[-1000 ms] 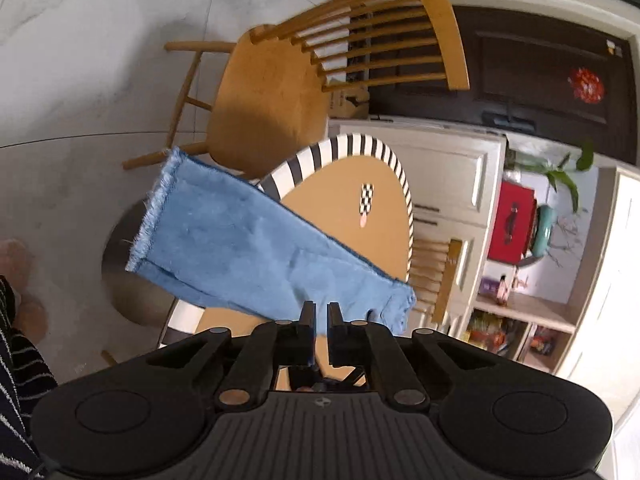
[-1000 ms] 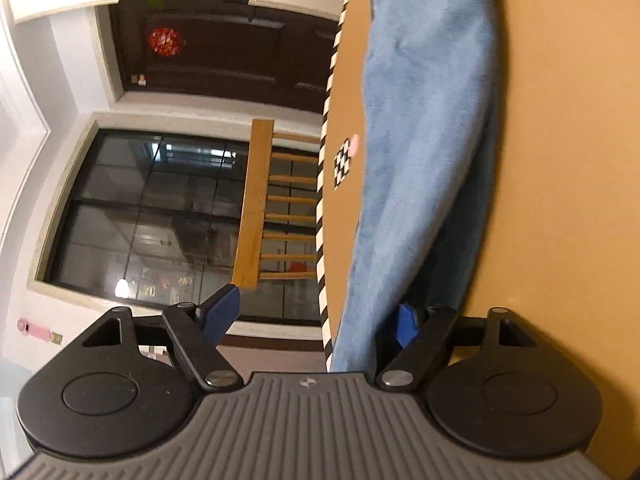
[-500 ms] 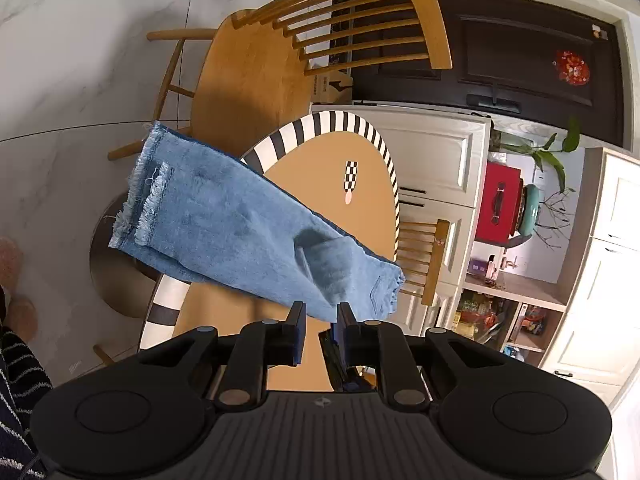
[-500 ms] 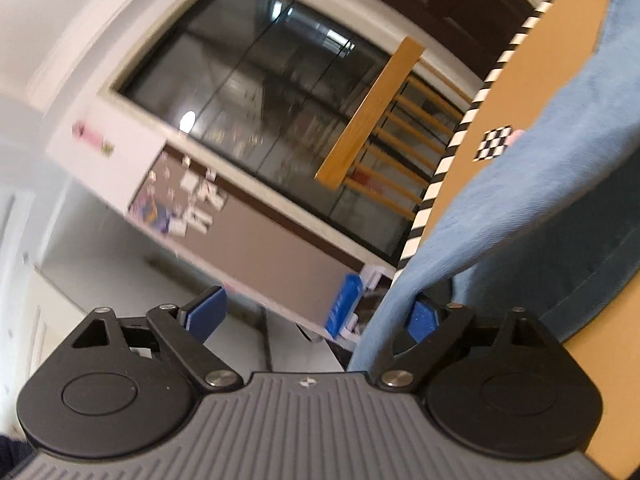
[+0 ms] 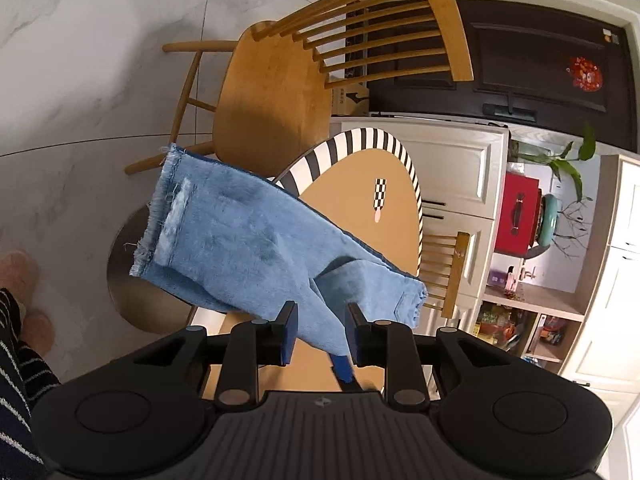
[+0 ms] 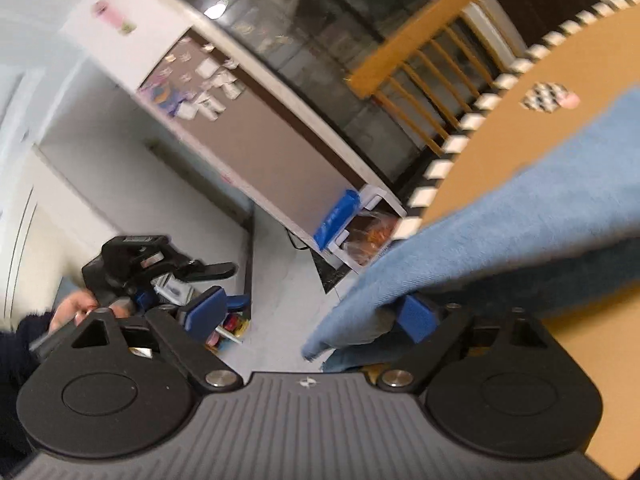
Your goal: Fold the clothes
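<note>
Light blue jeans lie across the round brown table, the frayed leg hems hanging past its left edge. My left gripper is open, its jaws standing apart on either side of a denim fold near the waist end. My right gripper is open wide; the jeans' edge drapes over its right finger, not clamped. The left gripper also shows in the right wrist view, held in a hand.
A wooden chair stands beyond the table, another chair at its right. The table has a striped black-and-white rim. White cabinets and shelves stand behind. Slippered feet are on the marble floor at left.
My left gripper's jaws have opened from nearly shut, letting go of the denim. The right gripper has swung away from the table top, with the jeans' edge still over its right finger.
</note>
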{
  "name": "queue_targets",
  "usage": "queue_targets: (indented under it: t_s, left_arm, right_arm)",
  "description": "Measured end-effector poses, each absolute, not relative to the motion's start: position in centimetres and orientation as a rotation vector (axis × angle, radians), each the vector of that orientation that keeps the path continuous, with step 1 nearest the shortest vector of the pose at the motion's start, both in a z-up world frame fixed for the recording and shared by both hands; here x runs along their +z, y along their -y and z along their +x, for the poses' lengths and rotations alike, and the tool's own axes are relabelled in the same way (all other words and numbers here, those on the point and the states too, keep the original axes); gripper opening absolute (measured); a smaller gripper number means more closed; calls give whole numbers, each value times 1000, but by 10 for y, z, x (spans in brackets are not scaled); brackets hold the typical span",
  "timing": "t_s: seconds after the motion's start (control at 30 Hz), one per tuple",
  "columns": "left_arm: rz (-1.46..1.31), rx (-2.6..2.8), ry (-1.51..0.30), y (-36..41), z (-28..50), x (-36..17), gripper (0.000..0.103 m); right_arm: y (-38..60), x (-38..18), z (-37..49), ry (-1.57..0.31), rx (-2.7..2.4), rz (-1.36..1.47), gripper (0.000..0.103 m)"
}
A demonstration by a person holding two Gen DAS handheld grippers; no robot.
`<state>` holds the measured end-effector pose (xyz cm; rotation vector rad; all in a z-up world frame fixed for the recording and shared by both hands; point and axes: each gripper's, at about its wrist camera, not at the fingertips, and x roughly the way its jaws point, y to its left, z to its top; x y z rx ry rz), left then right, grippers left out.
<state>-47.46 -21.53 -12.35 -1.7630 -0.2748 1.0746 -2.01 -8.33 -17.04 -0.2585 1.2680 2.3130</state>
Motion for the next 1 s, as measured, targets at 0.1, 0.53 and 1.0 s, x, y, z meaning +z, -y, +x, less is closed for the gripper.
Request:
queue_targets:
  t_s: [0.1, 0.53, 1.0]
  left_arm:
    - [-1726, 1090, 241, 212, -475, -122, 27]
    - [-1537, 899, -7, 149, -507, -134, 48]
    - [-1519, 404, -295, 60, -498, -196, 59]
  right_arm:
    - [75, -192, -25, -1441, 2162, -306, 17]
    - [124, -145, -35, -1434, 1978, 111, 8]
    - [188, -179, -87, -1518, 1382, 174, 36]
